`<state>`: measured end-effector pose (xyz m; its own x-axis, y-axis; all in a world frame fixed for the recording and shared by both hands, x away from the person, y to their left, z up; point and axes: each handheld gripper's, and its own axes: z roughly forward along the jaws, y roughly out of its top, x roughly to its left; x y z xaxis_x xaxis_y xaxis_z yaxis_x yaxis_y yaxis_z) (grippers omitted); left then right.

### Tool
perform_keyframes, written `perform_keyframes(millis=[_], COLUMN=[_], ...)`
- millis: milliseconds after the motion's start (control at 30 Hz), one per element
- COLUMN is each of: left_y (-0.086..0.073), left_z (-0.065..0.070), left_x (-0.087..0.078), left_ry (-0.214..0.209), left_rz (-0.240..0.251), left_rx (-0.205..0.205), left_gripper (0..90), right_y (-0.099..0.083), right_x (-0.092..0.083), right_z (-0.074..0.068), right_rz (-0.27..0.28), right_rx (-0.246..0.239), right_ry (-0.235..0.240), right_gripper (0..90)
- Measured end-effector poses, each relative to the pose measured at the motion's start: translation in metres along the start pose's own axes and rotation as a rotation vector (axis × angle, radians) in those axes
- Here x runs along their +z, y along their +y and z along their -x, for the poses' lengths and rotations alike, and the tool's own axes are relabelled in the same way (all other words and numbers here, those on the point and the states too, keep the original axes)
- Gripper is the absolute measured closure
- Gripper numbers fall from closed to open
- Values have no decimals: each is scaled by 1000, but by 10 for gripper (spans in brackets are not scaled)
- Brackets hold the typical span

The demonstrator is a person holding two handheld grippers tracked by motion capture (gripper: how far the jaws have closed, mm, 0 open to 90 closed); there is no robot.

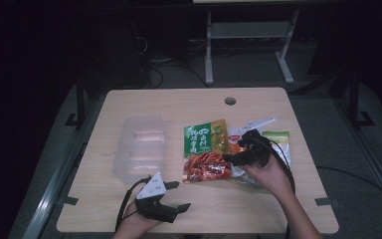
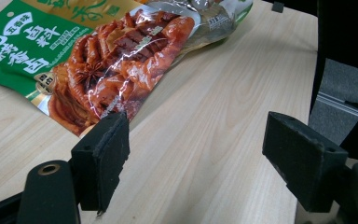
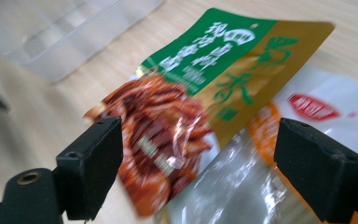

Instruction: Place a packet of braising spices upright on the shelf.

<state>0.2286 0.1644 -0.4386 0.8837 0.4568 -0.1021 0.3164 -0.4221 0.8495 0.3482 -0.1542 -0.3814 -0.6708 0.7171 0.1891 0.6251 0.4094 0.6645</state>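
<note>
No packet is seen to be gripped yet: the green snack packet (image 1: 206, 152) lies flat just right of the clear plastic bin (image 1: 140, 147), with the right gripper (image 1: 239, 151) spread at its right edge and the left gripper (image 1: 175, 195) spread below it.

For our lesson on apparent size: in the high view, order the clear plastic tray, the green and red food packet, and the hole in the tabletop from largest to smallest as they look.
1. Clear plastic tray, though the packet looks nearly as large.
2. Green and red food packet.
3. Hole in the tabletop, clearly smallest.
</note>
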Motion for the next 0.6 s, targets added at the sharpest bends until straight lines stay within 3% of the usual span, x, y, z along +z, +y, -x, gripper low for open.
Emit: perform_keyframes(millis=[267,600], left_y=[1,1], left_z=[-1,-1], left_x=[-1,0], left_ry=[-5,-12], left_rz=[0,3], left_rx=[-2,-5], left_gripper=[228,228], right_y=[28,57], right_x=[21,41], right_z=[20,31], right_rz=[-51,-107], right_rx=[38,51], right_ry=[-9,-29], right_gripper=[177,212])
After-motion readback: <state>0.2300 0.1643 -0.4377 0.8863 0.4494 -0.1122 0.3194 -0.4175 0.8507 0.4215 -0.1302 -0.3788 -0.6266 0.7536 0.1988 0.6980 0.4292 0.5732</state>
